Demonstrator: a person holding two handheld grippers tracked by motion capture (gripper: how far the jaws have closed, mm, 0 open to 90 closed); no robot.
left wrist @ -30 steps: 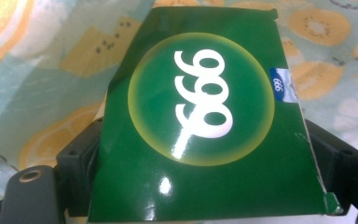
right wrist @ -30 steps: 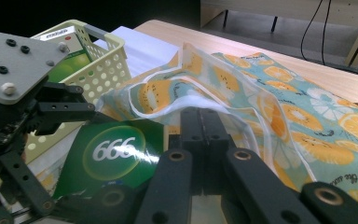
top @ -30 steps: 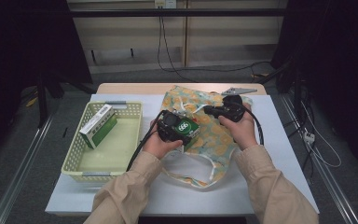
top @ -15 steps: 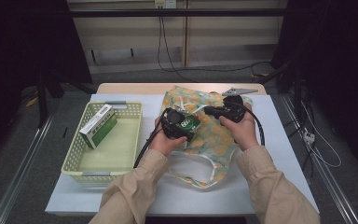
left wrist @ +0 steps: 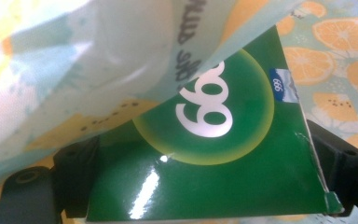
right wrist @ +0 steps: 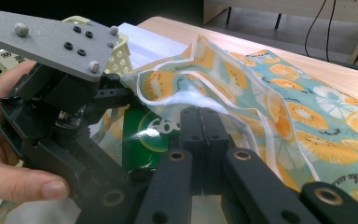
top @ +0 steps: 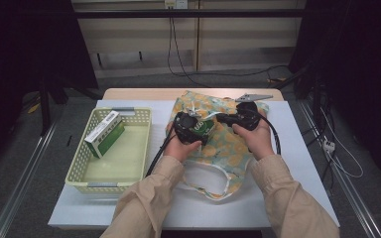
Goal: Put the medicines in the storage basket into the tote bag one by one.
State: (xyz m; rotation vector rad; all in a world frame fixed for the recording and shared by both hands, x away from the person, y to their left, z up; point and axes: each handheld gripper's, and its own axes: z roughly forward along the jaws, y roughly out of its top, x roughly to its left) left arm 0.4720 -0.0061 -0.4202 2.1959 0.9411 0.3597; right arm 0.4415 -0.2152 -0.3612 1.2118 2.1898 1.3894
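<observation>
A green box (top: 202, 130) marked 999 is clamped between the jaws of my left gripper (top: 198, 128). In the left gripper view the box (left wrist: 205, 154) fills the gap between both jaws, its far end under the lifted edge of a fabric bag (left wrist: 98, 56). The bag (top: 230, 148) is pale teal with orange slices and lies flat on the table. My right gripper (top: 217, 118) is shut on the bag's rim (right wrist: 200, 100) and holds it raised above the box (right wrist: 149, 135). The left gripper (right wrist: 121, 154) sits close beside it.
A pale yellow basket (top: 129, 168) stands at the table's left with a second green and white box (top: 104, 134) in its far corner. The bag's white strap (top: 203, 181) loops toward the front edge. The white tabletop (top: 302, 158) extends to the right.
My left gripper has carried the green box to the right, under the bag's raised rim. The right gripper has stayed about where it was, holding the rim.
</observation>
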